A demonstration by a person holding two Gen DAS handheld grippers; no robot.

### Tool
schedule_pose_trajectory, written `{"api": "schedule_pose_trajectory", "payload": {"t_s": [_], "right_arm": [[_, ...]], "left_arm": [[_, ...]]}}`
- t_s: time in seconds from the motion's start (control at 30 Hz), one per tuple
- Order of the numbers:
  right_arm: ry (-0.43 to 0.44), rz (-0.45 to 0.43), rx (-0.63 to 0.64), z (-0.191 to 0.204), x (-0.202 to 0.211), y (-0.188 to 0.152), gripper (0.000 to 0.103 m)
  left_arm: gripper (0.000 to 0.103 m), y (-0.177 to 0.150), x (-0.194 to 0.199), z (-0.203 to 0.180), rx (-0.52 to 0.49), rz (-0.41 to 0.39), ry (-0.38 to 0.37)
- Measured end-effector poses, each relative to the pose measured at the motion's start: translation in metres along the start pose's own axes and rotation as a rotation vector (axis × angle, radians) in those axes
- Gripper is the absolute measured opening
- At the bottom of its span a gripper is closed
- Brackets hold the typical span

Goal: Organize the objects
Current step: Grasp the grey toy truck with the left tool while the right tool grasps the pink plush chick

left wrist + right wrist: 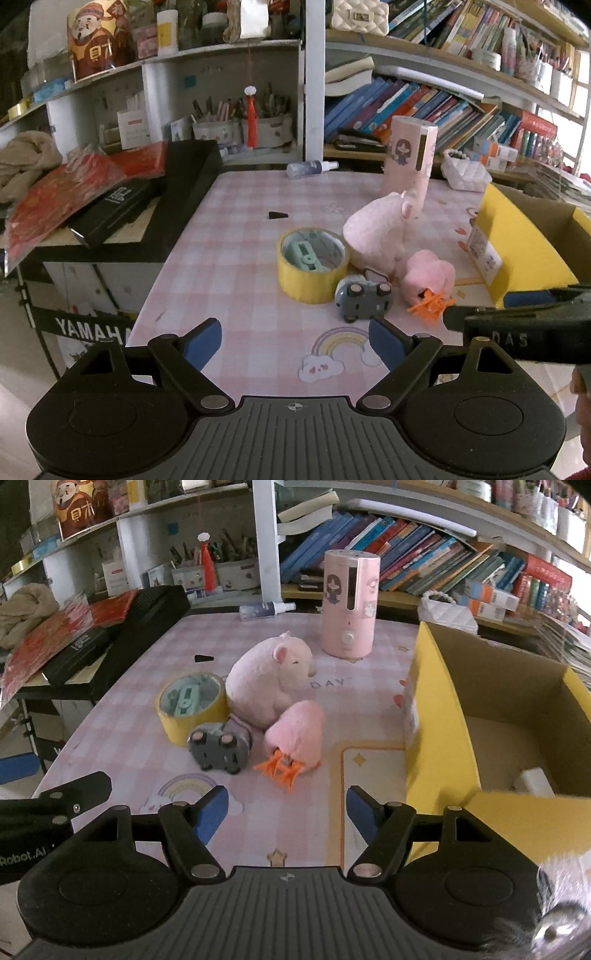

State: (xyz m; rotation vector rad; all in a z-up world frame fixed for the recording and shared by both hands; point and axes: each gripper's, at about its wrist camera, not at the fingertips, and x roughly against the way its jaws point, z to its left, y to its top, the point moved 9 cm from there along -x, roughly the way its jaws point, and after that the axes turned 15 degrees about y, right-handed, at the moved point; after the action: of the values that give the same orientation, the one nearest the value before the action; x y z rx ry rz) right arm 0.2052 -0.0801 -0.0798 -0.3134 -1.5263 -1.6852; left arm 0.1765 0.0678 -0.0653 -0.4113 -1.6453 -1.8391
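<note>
Two pink plush toys [271, 677] sit beside the yellow box [439, 716].

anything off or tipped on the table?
Yes. The grey toy car lies overturned, wheels up, against the yellow tape roll. The spray bottle lies on its side at the table's far edge. The small pink plush is toppled beside the orange clip.

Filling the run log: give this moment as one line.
left gripper open, empty | right gripper open, empty | toy car, tape, plush on table | box right
</note>
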Motion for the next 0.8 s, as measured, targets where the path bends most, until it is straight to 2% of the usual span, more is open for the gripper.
{"api": "schedule_pose_trajectory", "payload": {"t_s": [0.3,0.53,0.6,0.67,0.8], "right_arm": [[0.018,0.018,-0.066,-0.027,-0.040,0.034,0.067],[0.042,0.096,-0.130,-0.043,-0.078,0.045,0.065],[0.059,0.128,-0.153,-0.048,-0.087,0.044,0.059],[0.120,0.140,-0.173,-0.047,-0.091,0.045,0.043],[0.122,0.068,-0.135,-0.048,-0.077,0.062,0.042]], "left_arm": [[0.088,0.008,-0.031,-0.021,-0.028,0.052,-0.014],[0.087,0.007,-0.059,-0.056,-0.084,0.100,-0.066],[0.086,0.008,-0.067,-0.064,-0.096,0.110,-0.077],[0.081,0.008,-0.075,-0.073,-0.107,0.121,-0.091],[0.081,0.010,-0.087,-0.091,-0.130,0.128,-0.109]]}}
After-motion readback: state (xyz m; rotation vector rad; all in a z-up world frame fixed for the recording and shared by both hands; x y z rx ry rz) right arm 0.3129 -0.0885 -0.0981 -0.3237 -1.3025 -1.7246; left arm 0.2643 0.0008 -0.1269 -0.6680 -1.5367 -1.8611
